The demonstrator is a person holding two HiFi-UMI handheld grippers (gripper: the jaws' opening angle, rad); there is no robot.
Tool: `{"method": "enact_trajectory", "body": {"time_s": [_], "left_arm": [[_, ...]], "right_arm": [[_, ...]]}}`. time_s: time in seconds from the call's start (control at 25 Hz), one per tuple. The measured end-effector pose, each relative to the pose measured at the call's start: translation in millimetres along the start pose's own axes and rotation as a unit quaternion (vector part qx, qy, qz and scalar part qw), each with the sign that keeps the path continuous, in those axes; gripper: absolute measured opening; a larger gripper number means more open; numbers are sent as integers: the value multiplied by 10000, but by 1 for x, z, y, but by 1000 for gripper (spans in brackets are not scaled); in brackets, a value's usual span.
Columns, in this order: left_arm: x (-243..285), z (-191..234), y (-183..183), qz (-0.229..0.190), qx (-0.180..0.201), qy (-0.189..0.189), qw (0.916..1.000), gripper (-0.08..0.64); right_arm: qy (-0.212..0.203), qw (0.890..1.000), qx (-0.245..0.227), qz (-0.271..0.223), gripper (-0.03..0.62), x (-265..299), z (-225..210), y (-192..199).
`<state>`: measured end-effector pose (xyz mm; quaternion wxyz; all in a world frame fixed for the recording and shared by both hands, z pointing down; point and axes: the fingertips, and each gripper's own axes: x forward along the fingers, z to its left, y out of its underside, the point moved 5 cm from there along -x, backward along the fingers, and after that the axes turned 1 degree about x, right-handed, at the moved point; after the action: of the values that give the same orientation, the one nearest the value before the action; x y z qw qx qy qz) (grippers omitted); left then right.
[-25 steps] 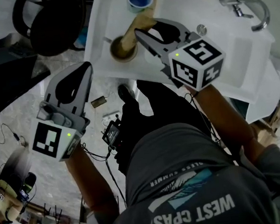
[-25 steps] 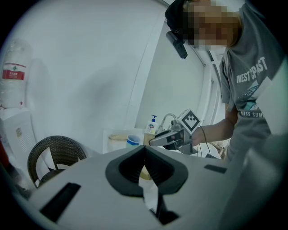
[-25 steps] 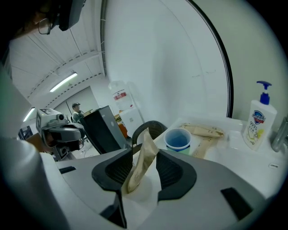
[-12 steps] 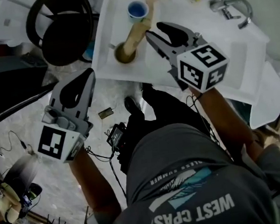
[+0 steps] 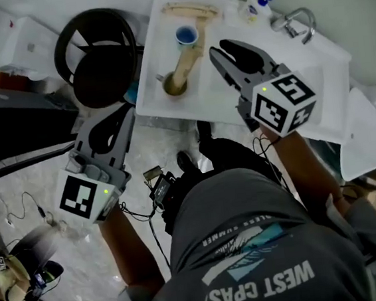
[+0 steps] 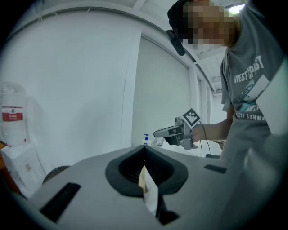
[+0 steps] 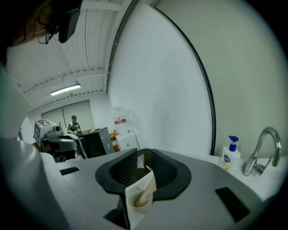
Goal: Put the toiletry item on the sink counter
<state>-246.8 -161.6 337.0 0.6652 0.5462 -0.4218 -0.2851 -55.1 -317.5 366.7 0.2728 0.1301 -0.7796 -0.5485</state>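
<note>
Toiletry item (image 5: 183, 64) lies on the counter (image 5: 217, 95), long axis near-to-far, just left of the empty right gripper (image 5: 221, 47), whose jaws are closing.

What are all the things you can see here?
white sink counter: one, white, in front.
tan stick-shaped item with round end: one, tan, lying on the counter.
blue cup: one, blue, by the stick's far end.
flat tan item: one, tan, counter's back edge.
white pump bottle: one, white with blue top, beside faucet.
curved chrome faucet: one, silver, counter's right.
round black chair: one, black, left of counter.
left gripper: one, grey, shut, empty.
right gripper: one, grey, jaws closing, nothing between.
</note>
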Motion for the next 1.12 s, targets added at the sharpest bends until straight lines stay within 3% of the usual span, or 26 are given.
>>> {"method": "enact_trajectory", "body": {"time_s": [0.12, 0.36, 0.68, 1.12], "left_arm": [[-13, -8, -11, -84, 118, 17, 9999, 2], [-34, -24, -25, -231, 377, 56, 9990, 2], [-58, -39, -32, -414, 558, 152, 9975, 2], [-85, -53, -26, -521, 607, 196, 9966, 2]], "right_arm": [[-313, 9991, -126, -237, 45, -19, 20, -19], [-737, 9933, -818, -339, 29, -50, 60, -42], [-574, 9916, -1030, -523, 29, -80, 83, -58], [-355, 9914, -1132, -552, 29, -111, 100, -51]]}}
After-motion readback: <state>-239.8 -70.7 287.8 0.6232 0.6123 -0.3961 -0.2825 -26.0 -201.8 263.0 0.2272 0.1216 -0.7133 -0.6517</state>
